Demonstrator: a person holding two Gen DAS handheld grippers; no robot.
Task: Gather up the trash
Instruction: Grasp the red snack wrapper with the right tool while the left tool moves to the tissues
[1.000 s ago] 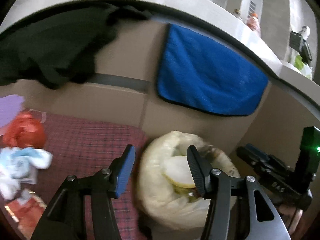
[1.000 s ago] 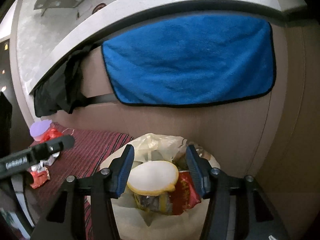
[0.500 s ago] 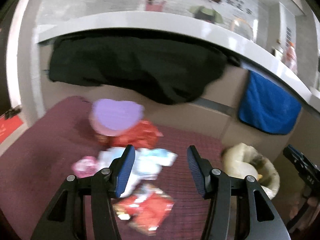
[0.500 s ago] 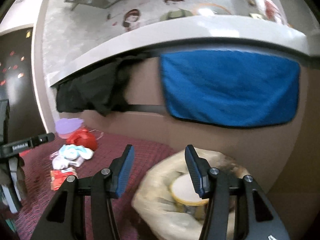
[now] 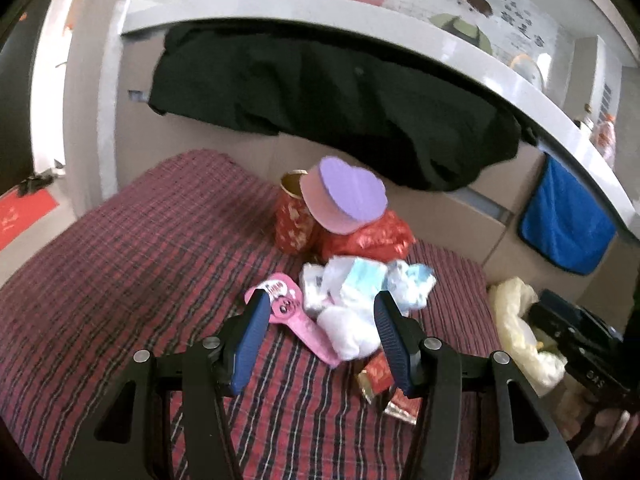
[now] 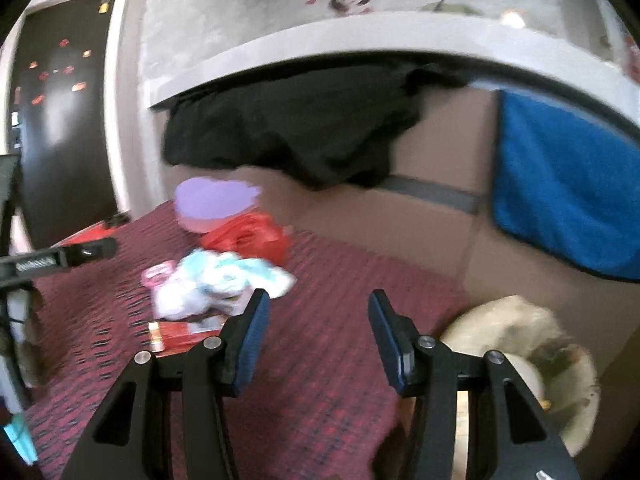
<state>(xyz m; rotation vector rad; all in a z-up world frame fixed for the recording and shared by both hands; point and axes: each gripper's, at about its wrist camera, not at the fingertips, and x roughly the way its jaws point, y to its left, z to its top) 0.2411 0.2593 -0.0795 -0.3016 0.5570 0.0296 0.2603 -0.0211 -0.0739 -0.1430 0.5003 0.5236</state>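
- We see the left gripper (image 5: 318, 324) with its jaws apart and nothing clamped; the trash pile lies past them on the plaid bed cover (image 5: 120, 280)
- We see the right gripper (image 6: 314, 322) over a bare stretch of the same cover (image 6: 328, 280), its jaws closing with nothing between them
- The pile sits toward the far edge of the bed, near the brown panel (image 6: 360, 220) behind it: white and pale-blue crumpled wrappers (image 5: 360, 288), with a pink packet (image 5: 288, 308) touching them on the left
- Behind the wrappers lies a red plastic bag (image 5: 372, 236), and a pink tub with a purple heart-shaped lid (image 5: 344, 200) rests tilted on it
- A red patterned can (image 5: 292, 220) stands upright just beside the tub, on its left
- On the near side of the wrappers lie red and gold packets (image 5: 384, 376), partly hidden by the left gripper's right jaw
- Off the right edge of the bed sits the trash bag (image 6: 532, 340), pale and open-mouthed; the view is blurred, but there seems to be a round white lid (image 6: 528, 372) inside
- A black garment (image 5: 320, 100) and a blue towel (image 6: 560, 192) hang from the ledge (image 5: 280, 8) above the panel
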